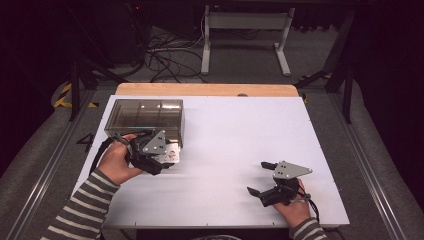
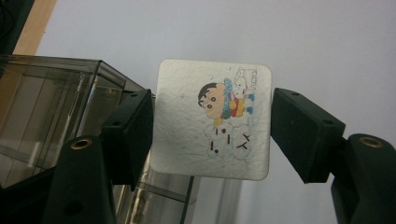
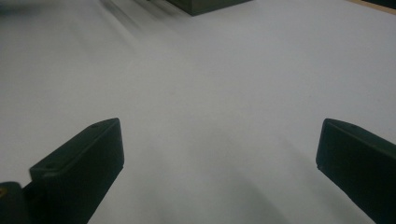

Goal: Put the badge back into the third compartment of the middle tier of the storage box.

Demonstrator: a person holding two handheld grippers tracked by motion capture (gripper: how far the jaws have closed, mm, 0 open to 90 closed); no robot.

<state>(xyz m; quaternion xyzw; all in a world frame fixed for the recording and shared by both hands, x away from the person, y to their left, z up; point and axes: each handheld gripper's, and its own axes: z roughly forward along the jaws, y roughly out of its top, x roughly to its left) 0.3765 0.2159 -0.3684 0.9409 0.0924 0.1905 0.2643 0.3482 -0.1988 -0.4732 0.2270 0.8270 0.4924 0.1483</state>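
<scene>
Left fingers: my left gripper (image 2: pixel 212 135) has its 2 black pads (image 2: pixel 128 135) pressed against opposite edges of a square card (image 2: pixel 212 119), so it is clamped on the card.
Card: I see a white, textured square with rounded corners, printed with a cartoon child and a few characters. It is held face-on to the left gripper view, off the table surface.
Card position: in the high view the card (image 1: pixel 170 154) sits at the tip of my left gripper (image 1: pixel 159 156), just in front of the near wall of the box.
Box: a clear, smoky plastic box (image 1: pixel 145 120) with inner dividers, open on top, standing on the far left part of the table. In the left gripper view its corner (image 2: pixel 56 107) is just behind the left pad.
Right fingers: my right gripper (image 3: pixel 219 172) has its 2 jaws spread wide with nothing between them.
Right gripper position: near the front right of the table (image 1: pixel 230 150), well apart from the card and box, jaws pointing left (image 1: pixel 260 177).
Hands: my left hand (image 1: pixel 115 162), in a striped sleeve, holds the left gripper; my right hand (image 1: pixel 295 207) holds the other.
Table: white board with a wooden strip along the far edge.
</scene>
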